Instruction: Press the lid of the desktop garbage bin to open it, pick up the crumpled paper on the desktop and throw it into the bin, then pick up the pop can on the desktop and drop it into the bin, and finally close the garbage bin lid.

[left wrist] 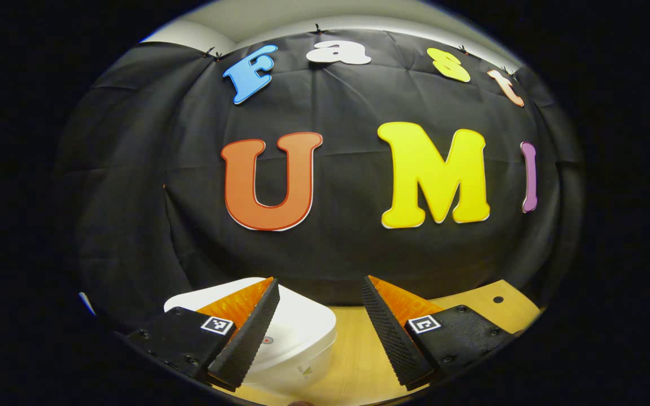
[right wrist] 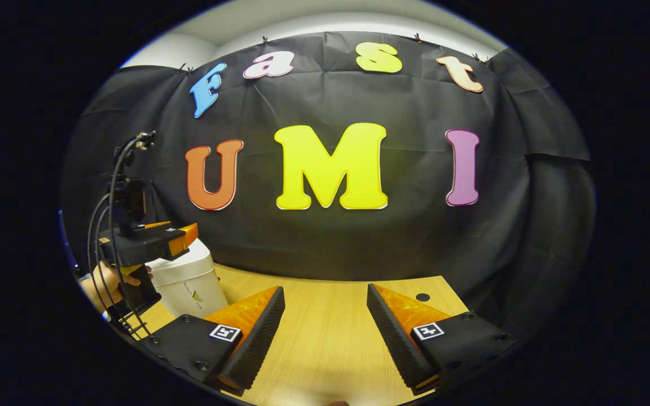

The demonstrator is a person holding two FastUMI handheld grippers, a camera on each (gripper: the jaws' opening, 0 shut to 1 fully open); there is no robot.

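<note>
The white desktop bin (left wrist: 302, 330) stands low and left of centre in the left gripper view, its lid down and a small round mark on top. My left gripper (left wrist: 319, 327) hovers over it, open, with one finger (left wrist: 249, 332) above the lid and nothing between the fingers. In the right gripper view the bin (right wrist: 189, 285) stands at the left on the wooden table (right wrist: 325, 316). There the left gripper (right wrist: 181, 239), held by a hand (right wrist: 99, 282), hangs just above the bin's top. My right gripper (right wrist: 325, 332) is open over bare table and holds nothing.
The black cloth wall closes off the table's far edge. A small round hole (right wrist: 422, 296) sits in the tabletop at the far right, also visible in the left gripper view as the hole (left wrist: 497, 299). Cables (right wrist: 105, 225) loop up from the left gripper.
</note>
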